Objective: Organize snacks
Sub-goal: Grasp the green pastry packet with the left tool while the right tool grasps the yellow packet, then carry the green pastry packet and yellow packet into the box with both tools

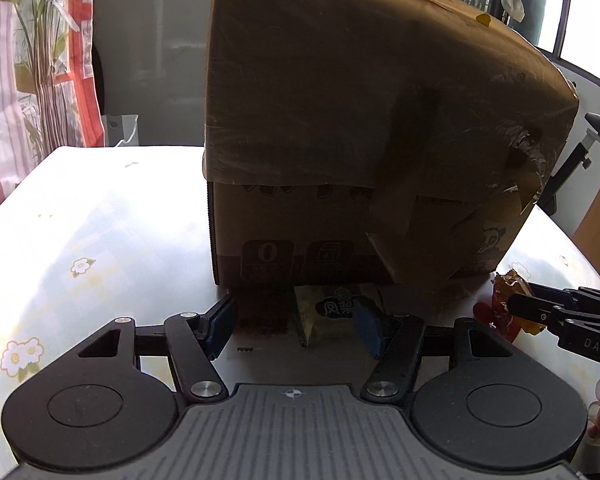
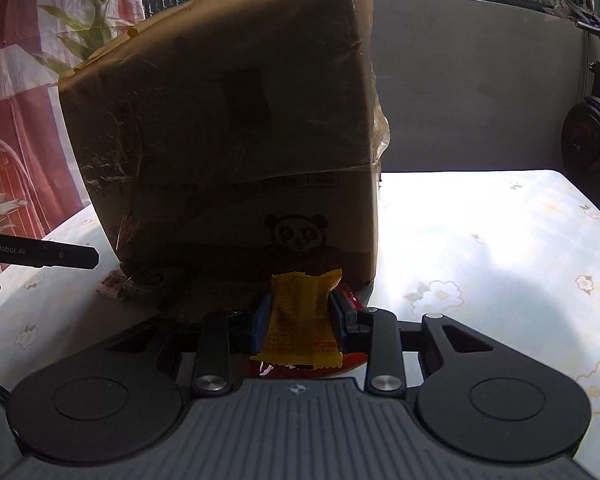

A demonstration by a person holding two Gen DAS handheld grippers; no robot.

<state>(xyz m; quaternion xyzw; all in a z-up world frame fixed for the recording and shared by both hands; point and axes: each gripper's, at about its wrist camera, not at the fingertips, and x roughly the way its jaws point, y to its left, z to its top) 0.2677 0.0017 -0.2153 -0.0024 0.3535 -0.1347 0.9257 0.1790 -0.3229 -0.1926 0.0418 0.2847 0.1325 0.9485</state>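
The cardboard box (image 1: pixel 364 140) fills the middle of both views, and its near face is in deep shadow, so the print on it is hard to read apart from a panda drawing low on the side; its top runs out of the frame in the left wrist view. Whatever is inside cannot be seen.

In the right wrist view the right tongs (image 2: pixel 300 316) point toward the foot of the box and are clamped on a yellow snack packet (image 2: pixel 300 320), which stands upright between the blue pads; a red wrapper (image 2: pixel 350 300) peeks out behind it, mostly hidden.

In the left wrist view the left tongs (image 1: pixel 296 320) are tilted down at the table (image 1: pixel 100 220), their jaws apart and holding nothing. A pale green packet (image 1: pixel 328 312) lies flat on the table between the pads, just before the box and dim in its shadow. At the right edge the right tongs enter with the packet.

A flowered cloth covers the table. A curtain (image 1: pixel 28 60) hangs at upper left, and windows sit behind.
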